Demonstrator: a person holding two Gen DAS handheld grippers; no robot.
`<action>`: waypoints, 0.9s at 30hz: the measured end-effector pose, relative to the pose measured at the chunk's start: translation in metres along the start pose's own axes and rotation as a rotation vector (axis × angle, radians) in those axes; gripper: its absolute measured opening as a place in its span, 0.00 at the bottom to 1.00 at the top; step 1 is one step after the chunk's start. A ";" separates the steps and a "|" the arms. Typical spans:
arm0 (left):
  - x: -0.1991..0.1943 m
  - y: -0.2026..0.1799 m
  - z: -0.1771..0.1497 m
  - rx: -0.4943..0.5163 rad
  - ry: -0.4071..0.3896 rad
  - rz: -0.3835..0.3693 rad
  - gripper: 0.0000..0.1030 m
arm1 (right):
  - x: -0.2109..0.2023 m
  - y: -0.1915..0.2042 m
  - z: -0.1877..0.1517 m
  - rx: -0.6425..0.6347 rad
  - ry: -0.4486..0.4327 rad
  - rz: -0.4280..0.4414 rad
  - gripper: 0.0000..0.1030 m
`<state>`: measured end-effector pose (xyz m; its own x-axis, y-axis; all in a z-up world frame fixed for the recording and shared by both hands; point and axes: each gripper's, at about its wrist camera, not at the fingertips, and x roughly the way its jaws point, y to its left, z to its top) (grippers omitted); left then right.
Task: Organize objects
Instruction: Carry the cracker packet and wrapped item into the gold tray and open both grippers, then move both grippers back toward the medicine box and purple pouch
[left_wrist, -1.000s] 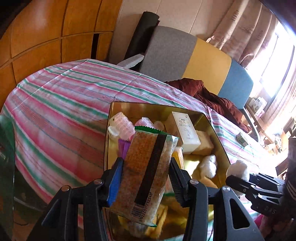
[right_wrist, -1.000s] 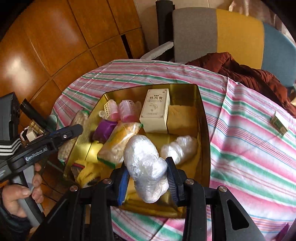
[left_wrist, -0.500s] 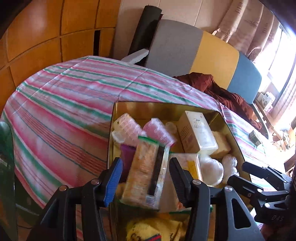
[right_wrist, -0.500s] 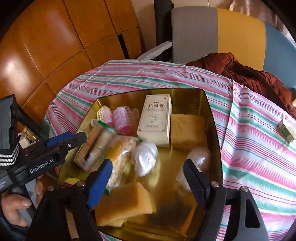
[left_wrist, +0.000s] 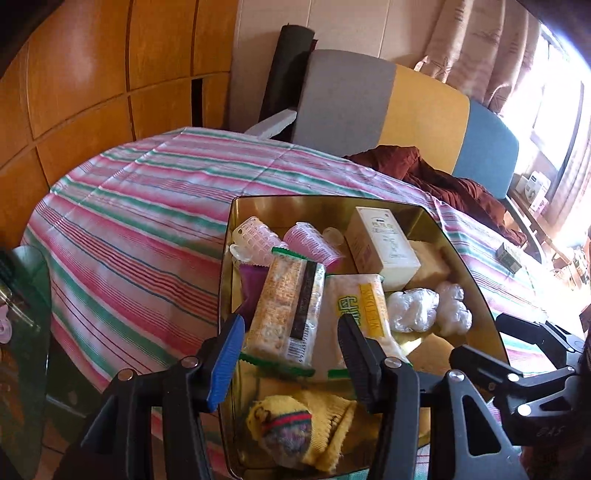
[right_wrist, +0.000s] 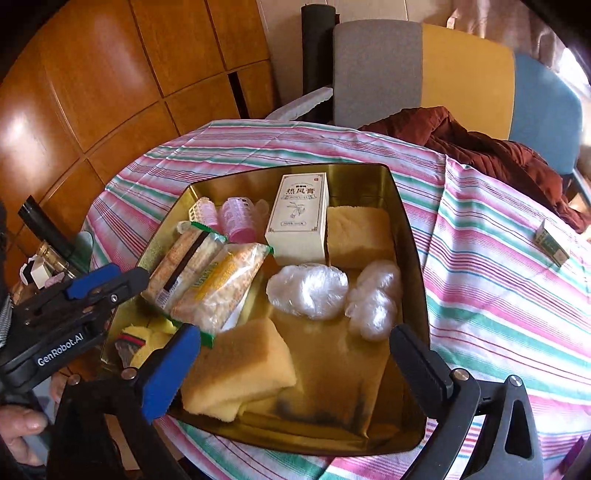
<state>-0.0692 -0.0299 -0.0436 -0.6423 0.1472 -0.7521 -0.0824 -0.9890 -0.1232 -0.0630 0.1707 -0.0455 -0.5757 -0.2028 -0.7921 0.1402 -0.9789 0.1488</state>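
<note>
The left gripper (left_wrist: 290, 345) is hanging with its jaws spread apart and gripping nothing, one finger faced with a blue pad (left_wrist: 226, 360) and the other black. The right gripper (right_wrist: 295, 365) is likewise gaping wide and empty, its fingers (right_wrist: 419, 360) pointing forward. A hand (right_wrist: 22, 430) is wrapping around the left gripper's handle, fingertips showing at the lower left edge.

Gold tray (right_wrist: 402, 206) on striped table (right_wrist: 498, 295)

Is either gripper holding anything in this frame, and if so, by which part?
Nothing is held. The left gripper and right gripper are both open over the gold tray.
</note>
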 end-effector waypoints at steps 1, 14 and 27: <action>-0.002 -0.002 -0.001 0.005 -0.007 0.002 0.52 | -0.002 0.000 -0.001 -0.002 -0.004 -0.006 1.00; -0.020 -0.024 -0.012 0.077 -0.032 0.011 0.52 | -0.028 -0.011 -0.016 0.015 -0.051 -0.069 1.00; -0.029 -0.058 -0.021 0.170 -0.029 -0.026 0.52 | -0.055 -0.038 -0.036 0.066 -0.077 -0.121 1.00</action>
<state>-0.0294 0.0231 -0.0281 -0.6599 0.1742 -0.7309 -0.2249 -0.9739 -0.0291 -0.0081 0.2195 -0.0290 -0.6460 -0.0817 -0.7590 0.0143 -0.9954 0.0950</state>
